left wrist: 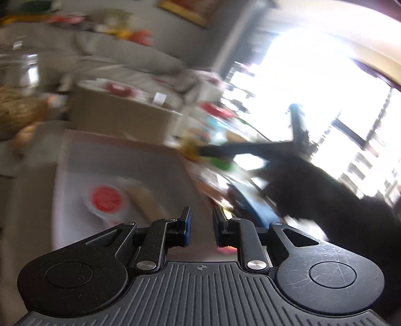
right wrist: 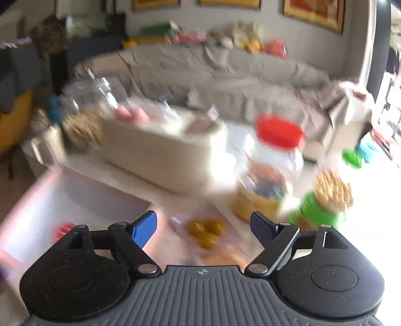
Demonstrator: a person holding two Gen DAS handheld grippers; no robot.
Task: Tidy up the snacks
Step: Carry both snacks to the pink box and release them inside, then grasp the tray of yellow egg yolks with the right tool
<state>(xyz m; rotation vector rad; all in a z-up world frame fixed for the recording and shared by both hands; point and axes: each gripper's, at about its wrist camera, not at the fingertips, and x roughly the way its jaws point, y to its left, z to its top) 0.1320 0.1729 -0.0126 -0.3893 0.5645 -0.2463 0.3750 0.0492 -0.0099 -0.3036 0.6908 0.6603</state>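
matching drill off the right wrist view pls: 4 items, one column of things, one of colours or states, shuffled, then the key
Things:
1. jar lid
2. right gripper
3. long box
4. cookie pack base

Colour or state:
A. green
B. cream white
C. red
D. jaws open, nothing between them

Pairs: 1-C, 2-D, 3-B, 4-A

a long grey sofa (right wrist: 225, 72) with a rumpled cover runs along a pale wall (right wrist: 270, 17), soft toys (right wrist: 245, 37) lined on its back. gold-framed pictures (right wrist: 313, 10) hang above. a big window (left wrist: 325, 100) floods the room with glaring daylight. everything is motion-blurred.
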